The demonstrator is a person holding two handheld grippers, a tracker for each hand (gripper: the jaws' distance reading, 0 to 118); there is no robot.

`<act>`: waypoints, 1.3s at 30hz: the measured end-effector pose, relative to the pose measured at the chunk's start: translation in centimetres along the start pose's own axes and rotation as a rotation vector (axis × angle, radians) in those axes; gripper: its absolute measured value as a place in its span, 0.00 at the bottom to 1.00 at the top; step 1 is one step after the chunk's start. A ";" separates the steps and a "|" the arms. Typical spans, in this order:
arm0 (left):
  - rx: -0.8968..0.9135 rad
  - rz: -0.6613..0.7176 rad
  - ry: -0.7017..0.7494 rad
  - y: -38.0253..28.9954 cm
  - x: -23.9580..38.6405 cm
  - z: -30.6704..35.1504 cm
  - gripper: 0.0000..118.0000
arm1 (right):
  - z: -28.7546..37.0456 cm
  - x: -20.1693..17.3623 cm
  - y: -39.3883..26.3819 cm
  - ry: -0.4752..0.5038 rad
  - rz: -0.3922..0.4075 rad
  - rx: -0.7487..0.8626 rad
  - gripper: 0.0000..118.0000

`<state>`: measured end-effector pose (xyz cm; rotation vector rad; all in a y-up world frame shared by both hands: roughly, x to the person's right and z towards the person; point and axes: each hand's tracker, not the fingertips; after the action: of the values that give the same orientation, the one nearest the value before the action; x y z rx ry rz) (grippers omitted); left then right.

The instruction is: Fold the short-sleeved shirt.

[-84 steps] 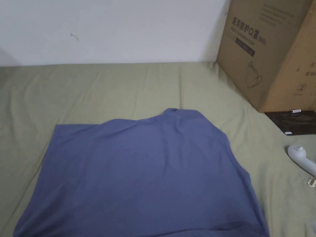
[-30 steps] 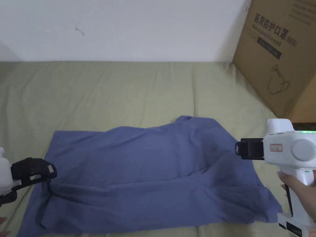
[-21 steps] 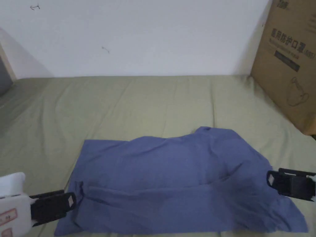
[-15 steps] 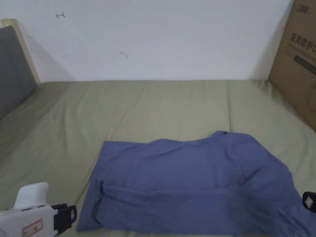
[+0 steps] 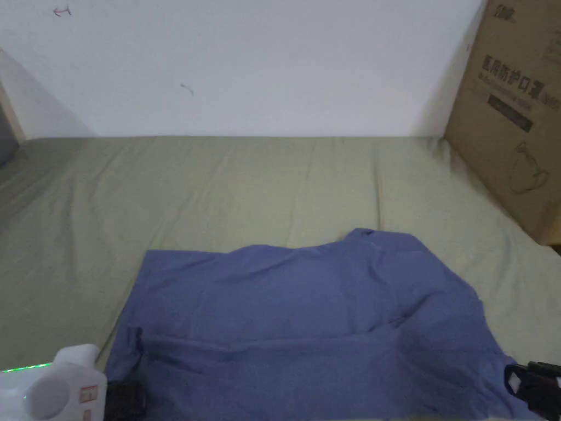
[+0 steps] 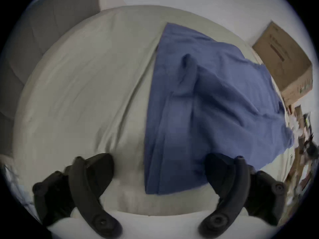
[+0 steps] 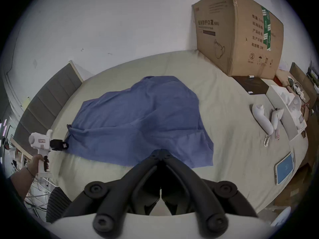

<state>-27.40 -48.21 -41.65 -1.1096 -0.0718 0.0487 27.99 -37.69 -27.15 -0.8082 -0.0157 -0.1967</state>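
Left gripper (image 6: 159, 172) agape beside blue shirt (image 6: 207, 104).

The shirt (image 5: 307, 323) lies spread on the bed (image 5: 219, 186), in its near half. The box (image 5: 515, 109) stands on the bed at the shirt's 2 o'clock, against the wall (image 5: 246, 60) behind the bed. The left gripper (image 5: 123, 403) sits at the shirt's 8 o'clock corner, just beside its edge; the right gripper (image 5: 534, 386) is at its 4 o'clock corner. In the right gripper view, two controllers (image 7: 264, 120) and a phone (image 7: 284, 167) lie on the bed at the shirt's 3 to 4 o'clock, well apart from it.
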 end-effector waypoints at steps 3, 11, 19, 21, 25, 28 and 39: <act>0.088 -0.090 -0.039 -0.1 1.2 2.7 0.30 | -0.8 1.8 0.5 -0.052 -0.007 0.004 0.00; 0.149 -0.063 -0.029 0.2 1.2 7.1 0.03 | -8.4 9.6 1.6 -0.101 -0.202 -0.154 0.99; 0.111 -0.031 -0.033 -0.4 0.7 6.6 0.03 | -12.2 9.3 0.9 -0.185 -0.030 -0.347 0.23; 0.105 -0.037 -0.037 -0.6 0.6 6.2 0.03 | -11.1 7.3 1.1 -0.154 0.031 -0.352 0.00; 0.106 -0.037 -0.044 -0.6 0.2 6.9 0.03 | -9.5 5.8 1.7 -0.119 0.109 -0.374 0.00; 0.112 -0.055 -0.055 -0.8 0.0 8.1 0.03 | -6.9 6.3 1.9 -0.135 0.130 -0.339 0.00; -0.007 -0.149 -0.078 -10.4 -2.2 13.3 0.03 | 3.9 8.4 -6.0 -0.068 0.023 -0.407 0.00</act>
<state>-30.64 -41.10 -26.56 -1.1061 -0.2245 -0.0422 35.35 -40.35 -19.45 -1.2205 -0.0314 -0.1522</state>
